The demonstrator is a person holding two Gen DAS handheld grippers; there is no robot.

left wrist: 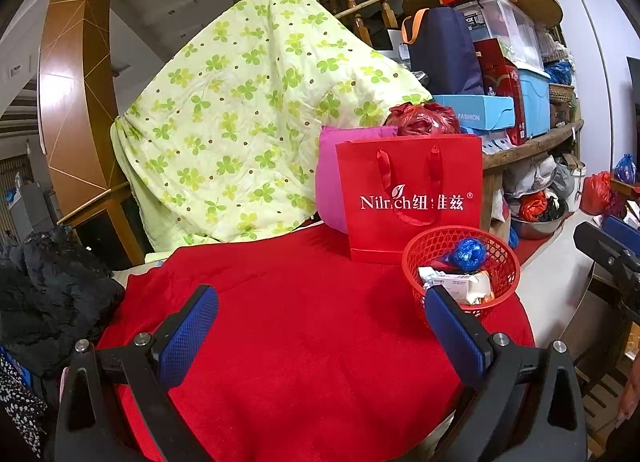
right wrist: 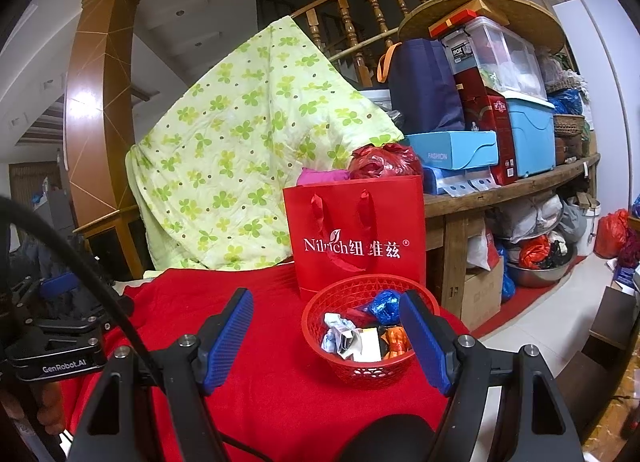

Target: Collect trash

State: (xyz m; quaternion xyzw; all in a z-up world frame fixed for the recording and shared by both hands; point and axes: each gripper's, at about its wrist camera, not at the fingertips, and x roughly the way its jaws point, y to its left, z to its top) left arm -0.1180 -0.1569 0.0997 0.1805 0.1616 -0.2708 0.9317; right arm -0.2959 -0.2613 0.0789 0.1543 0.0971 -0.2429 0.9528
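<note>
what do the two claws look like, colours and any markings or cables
Both are alike: the left claw and right claw have black angular frames with silver bolts and two fingers faced with blue textured pads. In the right wrist view, the left unit's black body reads "GenRobot.AI" in white, and a black cable arcs past.

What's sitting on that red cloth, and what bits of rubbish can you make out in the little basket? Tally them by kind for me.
On the red cloth:
Red mesh basket: 1
Red paper gift bag: 1

Visible in the basket:
Blue crumpled wrapper: 1
Orange wrapper: 1
White crumpled paper: 1
White packet: 1

Total: 6, though more may lie hidden underneath.
</note>
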